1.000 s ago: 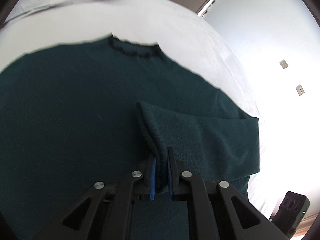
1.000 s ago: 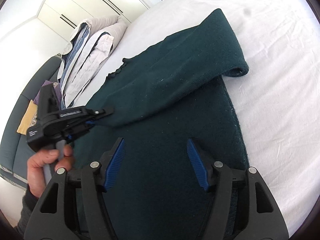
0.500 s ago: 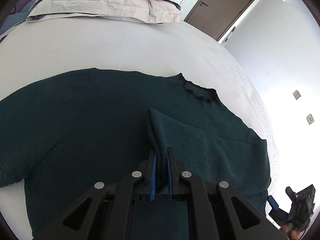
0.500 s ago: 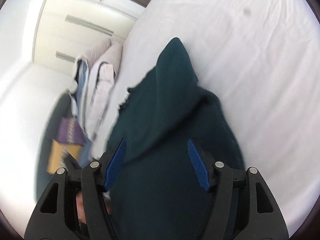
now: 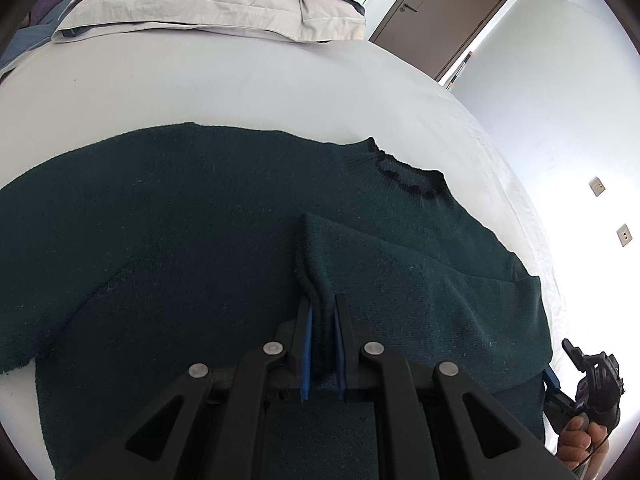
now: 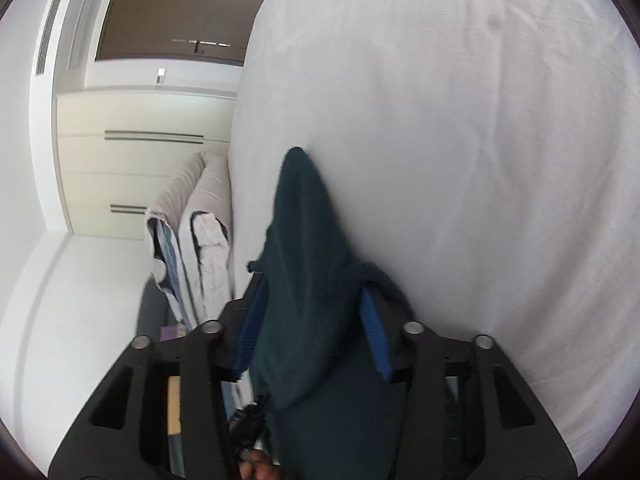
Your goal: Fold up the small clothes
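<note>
Since 1 second ago my right gripper [image 6: 310,332] has rolled hard and dropped onto the sweater's [image 5: 168,248] folded edge, so the bed [image 6: 480,160] now stands almost upright in its view; back then its fingers hovered wide above the flat knit. Now they are closing, with a thick fold of the sweater bunched between the 2 blue pads [image 6: 376,340], the cloth against both of them. My left gripper [image 5: 322,344] has carried the sleeve [image 5: 400,280] sideways across the sweater's body, and the collar [image 5: 404,176] has slid from the middle of its view to the right.

Left fingers are together, clamped on the sleeve's cuff end, the knit pinched thin between the pads.

Taking the sweater as landmark: it lies spread on the bed, collar toward the far side, with the sleeve folded over its chest. Pillows [image 5: 208,4] are stacked beyond the collar at the bed's head. A door [image 5: 444,12] stands past the bed's far right corner. At the sweater's lower right edge, the left view catches a hand [image 5: 580,440] holding the right gripper.
</note>
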The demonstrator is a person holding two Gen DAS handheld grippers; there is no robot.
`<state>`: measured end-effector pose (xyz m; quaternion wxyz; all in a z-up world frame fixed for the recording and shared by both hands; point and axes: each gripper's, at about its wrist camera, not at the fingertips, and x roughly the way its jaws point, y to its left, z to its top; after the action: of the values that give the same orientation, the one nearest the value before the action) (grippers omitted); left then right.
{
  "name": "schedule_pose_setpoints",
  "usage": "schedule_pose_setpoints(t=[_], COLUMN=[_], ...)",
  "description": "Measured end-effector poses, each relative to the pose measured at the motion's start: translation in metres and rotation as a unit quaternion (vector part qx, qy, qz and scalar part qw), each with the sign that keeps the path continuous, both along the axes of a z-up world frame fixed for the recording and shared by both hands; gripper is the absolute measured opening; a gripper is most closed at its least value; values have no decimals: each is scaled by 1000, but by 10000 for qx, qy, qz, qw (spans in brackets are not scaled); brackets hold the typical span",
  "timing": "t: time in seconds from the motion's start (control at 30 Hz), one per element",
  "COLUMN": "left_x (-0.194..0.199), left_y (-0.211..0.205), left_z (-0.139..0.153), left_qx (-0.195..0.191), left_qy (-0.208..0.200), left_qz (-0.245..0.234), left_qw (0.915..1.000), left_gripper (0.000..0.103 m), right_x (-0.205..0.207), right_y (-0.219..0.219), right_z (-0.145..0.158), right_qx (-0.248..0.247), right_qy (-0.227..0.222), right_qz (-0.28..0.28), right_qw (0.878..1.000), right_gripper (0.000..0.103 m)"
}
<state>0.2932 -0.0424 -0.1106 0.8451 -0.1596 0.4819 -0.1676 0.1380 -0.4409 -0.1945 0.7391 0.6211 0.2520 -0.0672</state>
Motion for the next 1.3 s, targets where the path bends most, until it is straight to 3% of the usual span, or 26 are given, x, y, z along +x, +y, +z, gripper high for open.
schedule_pose_setpoints(t=[0.13,0.27,0.4,0.53,0.6,0.8,0.9,1.0,1.1,1.13,1.2,1.23,1.27,1.3], left_x=[-3,-4,-3,-3,-3,-3,-1,2,7,8,2,-5,-15,-25], left_y=[2,2,4,6,6,7,7,12,18,20,27,35,47,59], left_z=[-2,-9,-13,-16,-18,-24,-26,-28,-27,-23,-9,0,11,21], left_qx=[-37,-125,-276,-383,-428,-609,-689,-905,-1169,-1182,-1059,-1087,-1137,-1180], left_qy=[-114,-254,-277,-361,-395,-490,-495,-434,-251,-143,-113,-175,-289,-432], left_qz=[-12,38,86,82,89,141,147,158,132,112,211,304,419,522], left_qw=[9999,9996,9992,9986,9983,9968,9963,9948,9927,9928,9941,9935,9922,9907], left_gripper=[14,15,16,16,16,16,16,16,16,18,36,55,67,69], right_x=[-14,-8,56,115,133,144,147,134,105,96,75,66,56,48], right_y=[2,4,12,16,6,-34,-43,-57,-53,-47,-29,-20,-8,7], right_z=[11,49,65,47,31,13,14,12,24,30,46,53,60,66], right_qx=[-79,-868,-1230,-1244,-1269,-955,-1163,-981,-1176,-1369,-1667,-1763,-1878,-1964], right_qy=[117,83,88,386,679,413,407,245,497,674,611,527,442,365], right_qz=[33,174,806,1279,1162,573,607,337,11,9,155,263,398,574], right_qw=[9999,9960,9891,9832,9827,9929,9905,9943,9918,9883,9840,9826,9804,9782], right_gripper=[41,41,41,41,41,34,31,29,34,37,40,40,42,46])
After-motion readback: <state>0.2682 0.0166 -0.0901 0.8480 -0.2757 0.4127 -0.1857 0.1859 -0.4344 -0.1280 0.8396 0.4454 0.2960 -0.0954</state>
